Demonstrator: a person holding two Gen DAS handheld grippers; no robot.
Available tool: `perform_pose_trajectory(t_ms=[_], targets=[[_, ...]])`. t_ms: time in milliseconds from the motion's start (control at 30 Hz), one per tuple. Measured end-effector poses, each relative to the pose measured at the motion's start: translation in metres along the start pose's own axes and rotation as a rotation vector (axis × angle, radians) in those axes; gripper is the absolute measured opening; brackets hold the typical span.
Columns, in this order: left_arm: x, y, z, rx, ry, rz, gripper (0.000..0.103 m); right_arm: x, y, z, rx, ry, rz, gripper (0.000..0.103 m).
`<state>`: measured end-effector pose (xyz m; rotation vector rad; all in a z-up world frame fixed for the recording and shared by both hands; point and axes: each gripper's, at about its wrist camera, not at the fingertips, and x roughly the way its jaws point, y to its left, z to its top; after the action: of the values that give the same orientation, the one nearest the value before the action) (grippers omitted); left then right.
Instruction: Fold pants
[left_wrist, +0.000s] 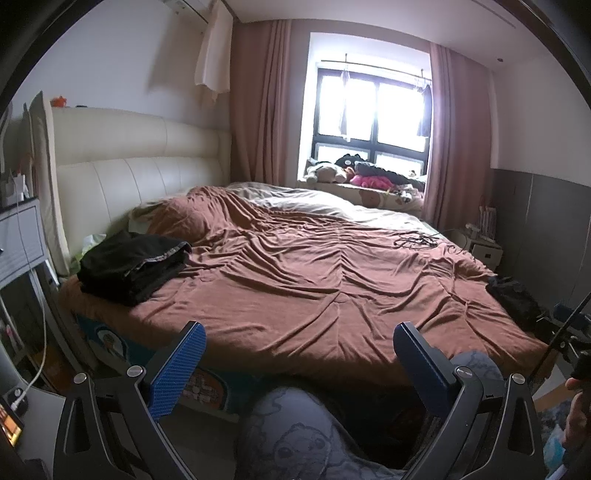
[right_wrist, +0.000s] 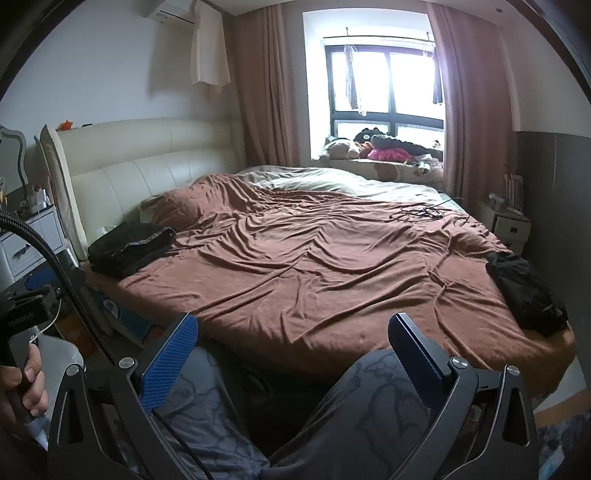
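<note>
A folded stack of black pants (left_wrist: 135, 264) lies on the left side of the bed near the headboard; it also shows in the right wrist view (right_wrist: 131, 249). A crumpled black garment (right_wrist: 524, 291) lies at the bed's right edge, also seen in the left wrist view (left_wrist: 513, 301). My left gripper (left_wrist: 299, 334) is open and empty, held back from the bed's near edge above my knees. My right gripper (right_wrist: 293, 326) is open and empty, likewise short of the bed edge.
The bed has a wrinkled brown cover (left_wrist: 314, 280) and a cream headboard (left_wrist: 129, 155). A tangle of black cable (right_wrist: 417, 213) lies far right. A nightstand (left_wrist: 20, 236) stands left, another (right_wrist: 504, 223) right. Plush toys (left_wrist: 365, 171) sit on the window sill.
</note>
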<state>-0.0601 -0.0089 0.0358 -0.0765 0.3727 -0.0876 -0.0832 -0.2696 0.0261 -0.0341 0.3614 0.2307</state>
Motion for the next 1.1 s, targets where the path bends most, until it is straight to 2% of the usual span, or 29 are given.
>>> perform_pose_trajectory(t_ms=[1100], targets=[[-0.0016, -0.0065, 0.0058, 0.02, 0.003, -0.01, 0.102, -0.0021, -0.003, 0.0002, -0.009, -0.001, -0.01, 0.103]])
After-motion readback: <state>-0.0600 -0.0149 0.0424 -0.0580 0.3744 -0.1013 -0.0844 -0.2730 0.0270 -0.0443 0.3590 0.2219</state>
